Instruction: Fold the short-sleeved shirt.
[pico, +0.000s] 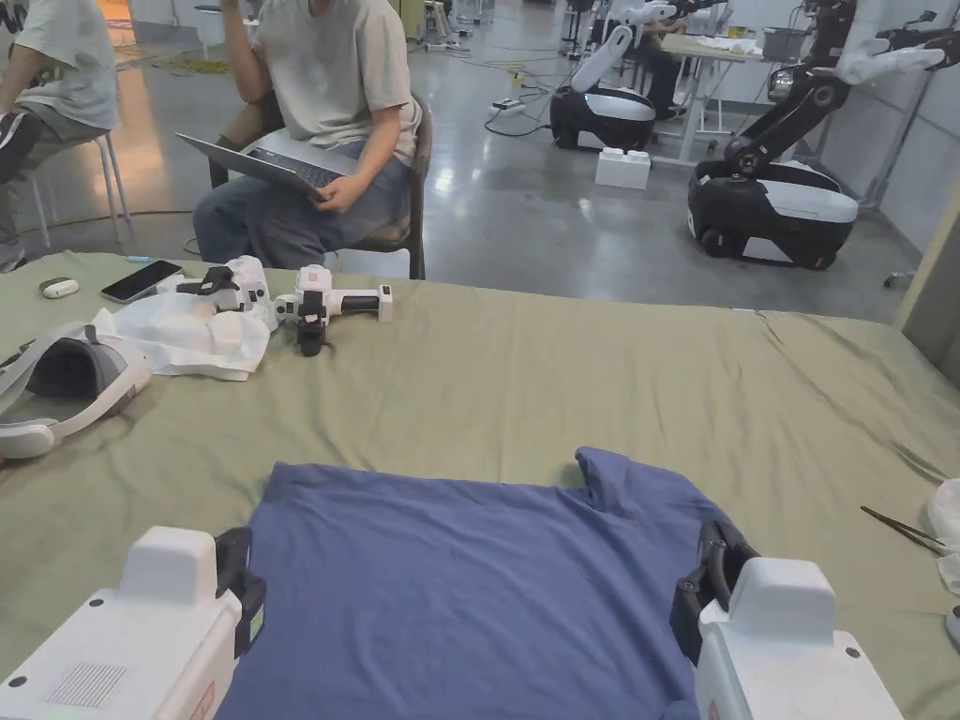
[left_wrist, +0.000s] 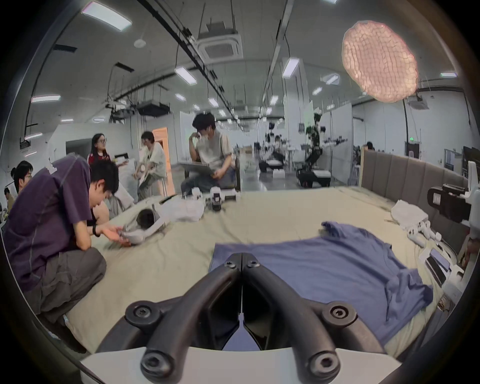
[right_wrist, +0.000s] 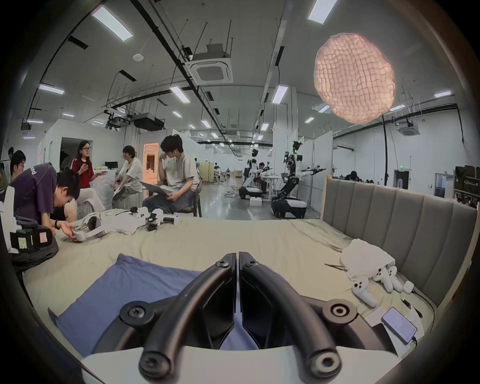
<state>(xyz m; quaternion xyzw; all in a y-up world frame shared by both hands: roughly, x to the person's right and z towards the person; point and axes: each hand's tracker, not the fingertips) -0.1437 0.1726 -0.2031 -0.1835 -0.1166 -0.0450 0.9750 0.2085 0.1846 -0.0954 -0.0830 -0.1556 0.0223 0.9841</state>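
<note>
A bed covered with an olive-green sheet (pico: 562, 375) takes up the lower two thirds of the head view, with a grey padded headboard (right_wrist: 394, 223) along its right side in the right gripper view. The blue short-sleeved shirt (pico: 469, 600) lies spread flat on the sheet in the lower centre of the head view, one sleeve bunched up at its upper right corner. The left gripper (left_wrist: 242, 257) sits at the lower left of the head view beside the shirt's left edge; in its own view the two black jaws meet tip to tip with no cloth seen between them, over the shirt's near corner. The right gripper (right_wrist: 237, 256) is at the lower right of the head view over the shirt's right edge; its jaws are likewise pressed together at the tips, and whether any fabric is pinched there cannot be told. Beyond the bed, in the upper left of the head view, a seated person holds a laptop (pico: 267, 164). On the sheet at left lie a white headset (pico: 56, 384), a white cloth (pico: 187, 342) and a spare white gripper (pico: 323, 305), with a phone (pico: 141, 279) just above them.
</note>
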